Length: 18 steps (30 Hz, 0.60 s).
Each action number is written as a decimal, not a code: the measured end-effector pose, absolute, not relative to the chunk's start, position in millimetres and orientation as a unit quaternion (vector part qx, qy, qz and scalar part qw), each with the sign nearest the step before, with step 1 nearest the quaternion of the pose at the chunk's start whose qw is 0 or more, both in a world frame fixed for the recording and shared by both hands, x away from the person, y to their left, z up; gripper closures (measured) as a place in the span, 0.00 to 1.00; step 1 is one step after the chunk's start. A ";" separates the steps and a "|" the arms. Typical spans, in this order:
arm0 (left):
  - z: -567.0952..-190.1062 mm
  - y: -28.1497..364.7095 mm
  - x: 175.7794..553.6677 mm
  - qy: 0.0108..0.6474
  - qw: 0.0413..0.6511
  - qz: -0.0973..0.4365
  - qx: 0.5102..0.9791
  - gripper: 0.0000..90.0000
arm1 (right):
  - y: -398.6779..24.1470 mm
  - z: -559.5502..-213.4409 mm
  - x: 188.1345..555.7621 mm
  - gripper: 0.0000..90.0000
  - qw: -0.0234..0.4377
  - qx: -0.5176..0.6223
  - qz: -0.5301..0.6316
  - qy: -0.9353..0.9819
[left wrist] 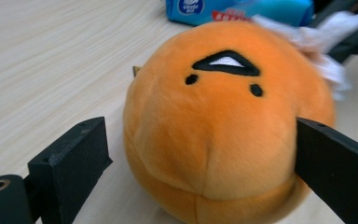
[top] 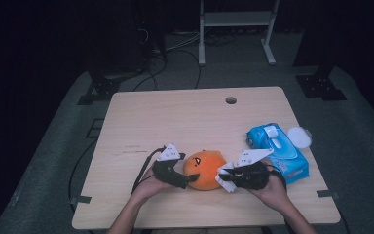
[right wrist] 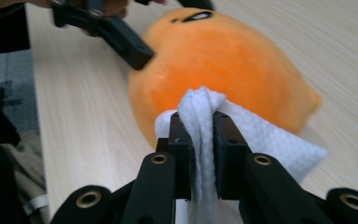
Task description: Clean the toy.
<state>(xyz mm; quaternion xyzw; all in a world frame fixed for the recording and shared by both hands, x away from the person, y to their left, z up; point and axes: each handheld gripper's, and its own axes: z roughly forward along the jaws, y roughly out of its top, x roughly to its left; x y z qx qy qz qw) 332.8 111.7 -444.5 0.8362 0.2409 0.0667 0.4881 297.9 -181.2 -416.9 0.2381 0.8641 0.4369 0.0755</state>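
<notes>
Orange plush toy sits between the two tools, wipe pressed to its right flank

Orange plush toy, round with a small stitched face, rests on the bench near the person's edge, a little right of centre. It lies directly between the hands: the left tool comes at it from the left, the right tool from the right, both roughly level with the bench top.

In the left gripper view the left tool is spread wide around the toy. One black jaw stands clear of the plush with bare bench showing in the gap; the other sits at or just against the opposite side, and whether it touches cannot be told. Its grip looks released, not pressing.

The right tool is pressed together on a folded white wipe, whose bunched end pokes past the jaw tips and meets the lower flank of the toy. A loose flap of the wipe trails onto the bench.

The right tool is judged to be the working one: the wiping stroke runs across the toy's side, toward the left tool. With the left tool loose, the soft round toy may roll or slide leftward under pressure.

Open bench lies behind and to the left. The blue wipe pack and its round white lid stand close on the right, limiting withdrawal room that way.
</notes>
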 end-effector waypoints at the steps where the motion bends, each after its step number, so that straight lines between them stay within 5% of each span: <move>1: -444.2 111.2 332.0 0.232 0.491 0.057 0.838 0.10 | -185.0 -417.2 300.1 0.88 0.076 0.246 0.437 0.862; 4: -443.5 106.9 327.9 0.206 0.495 0.056 0.842 0.26 | -187.9 -415.9 300.3 0.88 0.079 0.256 0.440 0.857; 9: -439.9 94.8 315.0 0.125 0.494 0.087 0.856 0.34 | -163.3 -405.4 287.3 0.88 0.060 0.214 0.468 0.856; 12: -438.1 94.9 314.7 0.129 0.485 0.095 0.860 0.31 | -161.7 -403.8 288.4 0.88 0.083 0.211 0.458 0.860; 16: -441.7 97.6 324.1 0.202 0.488 0.070 0.846 0.11 | -182.6 -412.8 299.6 0.88 0.095 0.248 0.443 0.856; 18: -444.5 97.1 325.4 0.204 0.488 0.056 0.847 0.13 | -188.1 -414.1 300.7 0.88 0.093 0.257 0.442 0.854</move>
